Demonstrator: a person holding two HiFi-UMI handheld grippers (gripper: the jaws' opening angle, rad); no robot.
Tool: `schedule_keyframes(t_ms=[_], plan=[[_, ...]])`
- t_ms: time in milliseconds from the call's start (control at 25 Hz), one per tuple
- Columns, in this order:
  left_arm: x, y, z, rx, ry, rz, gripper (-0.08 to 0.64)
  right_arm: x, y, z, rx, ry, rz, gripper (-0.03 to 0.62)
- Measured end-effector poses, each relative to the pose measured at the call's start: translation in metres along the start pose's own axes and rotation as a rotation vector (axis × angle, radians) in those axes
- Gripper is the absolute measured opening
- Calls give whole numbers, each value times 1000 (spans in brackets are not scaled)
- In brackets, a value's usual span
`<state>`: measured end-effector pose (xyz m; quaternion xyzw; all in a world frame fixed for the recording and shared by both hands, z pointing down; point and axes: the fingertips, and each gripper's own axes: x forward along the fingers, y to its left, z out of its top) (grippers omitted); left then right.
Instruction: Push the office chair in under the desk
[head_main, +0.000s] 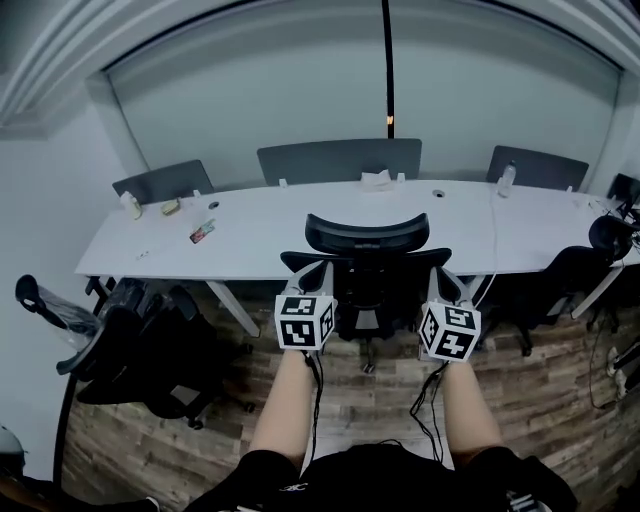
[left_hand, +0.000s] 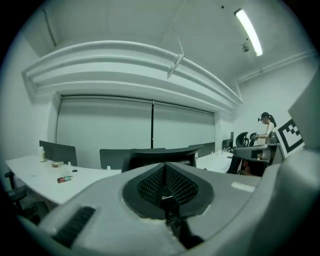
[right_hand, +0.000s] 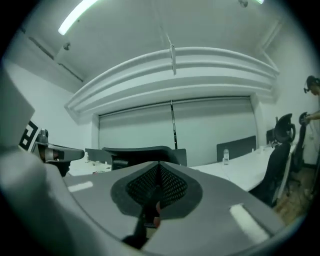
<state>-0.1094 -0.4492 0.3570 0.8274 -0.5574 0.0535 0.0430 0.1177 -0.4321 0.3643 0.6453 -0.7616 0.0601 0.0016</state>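
A black office chair (head_main: 367, 270) with a curved headrest (head_main: 367, 232) stands at the near edge of the long white desk (head_main: 260, 245), its seat partly beneath the top. My left gripper (head_main: 322, 272) sits by the left side of the chair's back and my right gripper (head_main: 438, 278) by the right side; contact cannot be told. In the left gripper view the left gripper (left_hand: 165, 165) has its jaws together with nothing between them, the headrest (left_hand: 160, 154) just beyond. In the right gripper view the right gripper (right_hand: 159, 164) is likewise shut and empty, facing the headrest (right_hand: 142, 151).
Another black chair (head_main: 140, 345) stands at the left and one (head_main: 560, 280) at the right. Grey partition screens (head_main: 340, 158) line the desk's far edge. A bottle (head_main: 507, 178) and small items (head_main: 202, 232) lie on the desk. A person (left_hand: 265, 131) stands far right.
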Motion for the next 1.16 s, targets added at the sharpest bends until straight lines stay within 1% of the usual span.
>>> schedule_keyframes(t_ms=[80, 160, 280, 400, 520, 720, 1000, 1160], plan=[[-17, -24, -2, -37, 5, -20, 11, -21, 16, -8, 23, 16, 34, 6], [-29, -48, -10, -73, 20, -57, 11, -38, 34, -17, 7, 28, 82, 6], [-40, -75, -20, -54, 38, -83, 11, -56, 53, -24, 16, 34, 145, 6], [-42, -91, -20, -17, 46, -104, 11, -59, 57, -19, -13, 21, 150, 6], [-40, -93, -18, -16, 45, -105, 11, -57, 56, -14, -28, 21, 144, 6], [-41, -88, -19, -13, 50, -93, 11, -59, 57, -19, -22, 45, 156, 6], [-41, -83, -17, -58, 55, -103, 11, -60, 51, -16, -15, 52, 150, 6], [-40, -87, -17, -50, 59, -110, 11, -59, 47, -17, -14, 55, 144, 6]])
